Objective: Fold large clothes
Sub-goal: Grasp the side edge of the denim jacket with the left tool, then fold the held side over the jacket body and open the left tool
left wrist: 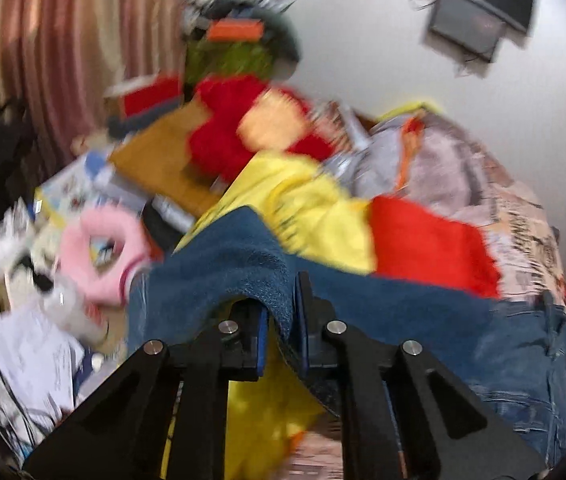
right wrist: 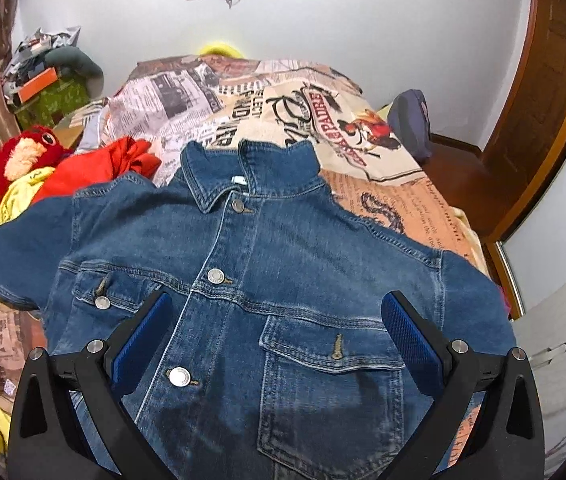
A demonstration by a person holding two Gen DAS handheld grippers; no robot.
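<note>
Left gripper (left wrist: 283, 320): jaws closed tight on fold of denim jacket (right wrist: 267, 280), sleeve cloth pinched between blue pads, draped over them. Right gripper (right wrist: 279, 320): jaws wide open above jacket chest, touching nothing. Jacket lies front up on bed (right wrist: 403, 200), buttoned, collar at far end, left sleeve lifted. Red cloth (right wrist: 95, 168), yellow cloth (left wrist: 315, 208) beside, left.

A red plush toy (right wrist: 23, 156) sits beside yellow cloth (right wrist: 23, 188) and red cloth (right wrist: 99, 164) on the newspaper-print bedspread (right wrist: 243, 100).
</note>
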